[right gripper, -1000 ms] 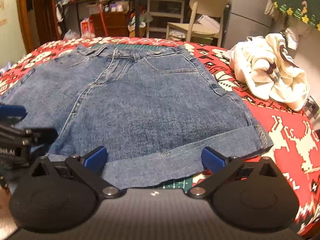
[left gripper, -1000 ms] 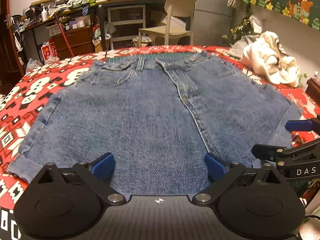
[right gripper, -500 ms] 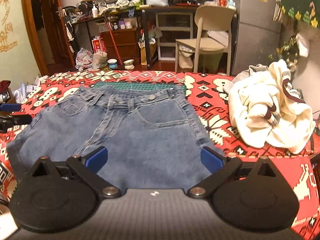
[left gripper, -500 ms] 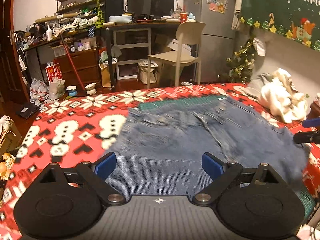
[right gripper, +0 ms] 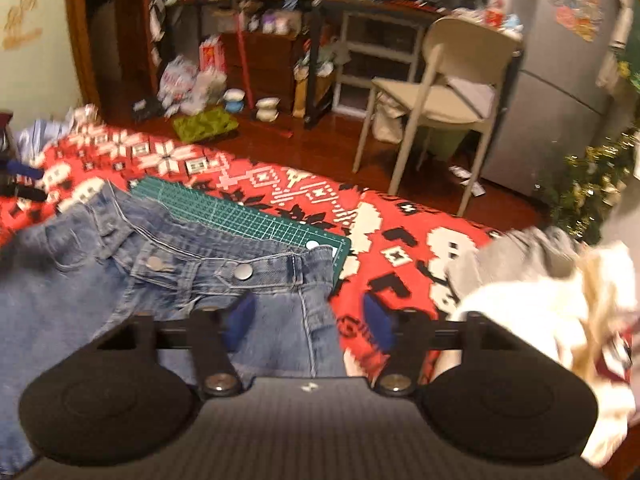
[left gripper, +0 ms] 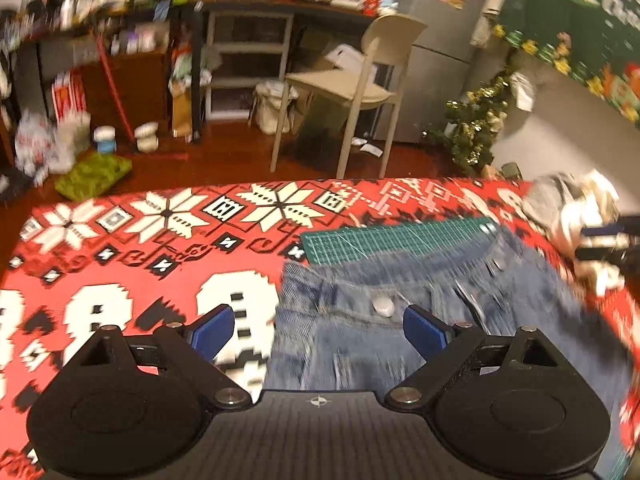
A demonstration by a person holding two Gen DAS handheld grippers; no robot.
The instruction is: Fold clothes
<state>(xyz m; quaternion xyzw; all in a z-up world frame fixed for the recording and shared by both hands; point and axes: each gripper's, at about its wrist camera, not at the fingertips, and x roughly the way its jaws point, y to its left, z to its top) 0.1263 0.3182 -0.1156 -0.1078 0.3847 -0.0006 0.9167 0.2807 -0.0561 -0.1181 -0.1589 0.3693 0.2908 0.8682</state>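
Note:
Blue denim shorts (left gripper: 384, 320) lie flat on a red patterned cloth (left gripper: 140, 264), their waistband towards the far edge over a green cutting mat (left gripper: 384, 236). My left gripper (left gripper: 318, 330) is open above the waistband's left corner. My right gripper (right gripper: 306, 318) is open, its jaws narrower, over the waistband's right corner; the shorts (right gripper: 120, 280) fill the left of the right wrist view, with the mat (right gripper: 240, 216) behind them. Neither gripper holds cloth. The frames are motion-blurred.
A pile of white and grey clothes (right gripper: 552, 300) lies on the cloth at the right, also in the left wrist view (left gripper: 568, 204). Beyond the far edge stand a beige chair (left gripper: 360, 80), a cluttered desk (left gripper: 280, 4) and a small Christmas tree (left gripper: 476, 128).
Both grippers have moved forward from the shorts' hem to the waistband. The right gripper's jaws have narrowed. The shorts have not been picked up.

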